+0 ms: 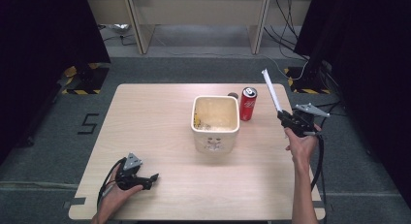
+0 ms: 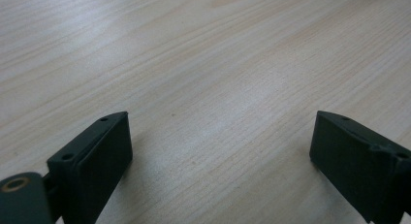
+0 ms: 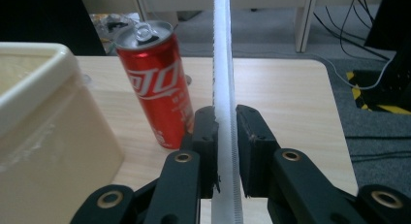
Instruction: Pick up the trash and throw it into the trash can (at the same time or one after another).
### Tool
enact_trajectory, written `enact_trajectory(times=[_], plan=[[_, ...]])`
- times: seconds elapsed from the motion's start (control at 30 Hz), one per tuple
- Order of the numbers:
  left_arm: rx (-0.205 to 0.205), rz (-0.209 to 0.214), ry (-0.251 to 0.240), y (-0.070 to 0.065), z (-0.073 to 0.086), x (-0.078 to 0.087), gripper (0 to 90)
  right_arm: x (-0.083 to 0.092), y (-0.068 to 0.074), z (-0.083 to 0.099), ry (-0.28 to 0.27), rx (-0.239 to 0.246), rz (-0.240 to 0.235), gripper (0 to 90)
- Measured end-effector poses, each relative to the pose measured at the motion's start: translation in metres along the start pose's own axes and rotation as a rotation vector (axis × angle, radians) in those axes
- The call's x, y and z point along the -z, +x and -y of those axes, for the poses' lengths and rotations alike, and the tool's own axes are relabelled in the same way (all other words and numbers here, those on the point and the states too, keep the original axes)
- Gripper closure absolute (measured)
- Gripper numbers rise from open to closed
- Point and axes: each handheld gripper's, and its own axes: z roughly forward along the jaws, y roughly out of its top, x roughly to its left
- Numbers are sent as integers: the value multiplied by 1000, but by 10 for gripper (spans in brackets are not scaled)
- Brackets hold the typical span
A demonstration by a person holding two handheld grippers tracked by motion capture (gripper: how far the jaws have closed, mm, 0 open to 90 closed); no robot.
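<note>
Nearest the person, the left gripper (image 1: 154, 177) rests low on the wooden table (image 1: 160, 117) at its near left corner, held in the left hand (image 1: 118, 192); in the left gripper view its jaws stand wide apart with bare tabletop between them and nothing held. Well to the right and farther out, the right hand (image 1: 301, 145) lifts the right gripper (image 1: 282, 116) above the table's right edge. Its jaws are pressed close together on a long white strip (image 3: 224, 107) with a finely toothed edge, which rises from between them and leans away and slightly left in the high view. Just beyond and left of that gripper stands a red drink can (image 3: 155, 83), upright, its pull tab on top. Left of the can, close beside it, sits a cream square tub (image 1: 215, 123), open at the top, with pale yellowish bits inside. Beyond the table lie grey floor, cables and the legs of a desk (image 1: 138, 25).
</note>
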Motion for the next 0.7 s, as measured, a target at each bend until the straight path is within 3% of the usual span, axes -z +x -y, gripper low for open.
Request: enact_trajectory(times=[0.3,0.7], plan=[[0,0,0,0,0,0,73,13,16,-16,-26,49,-41,792],[1,-1,0,0,0,0,73,15,42,-36,-55,93,-107,792]])
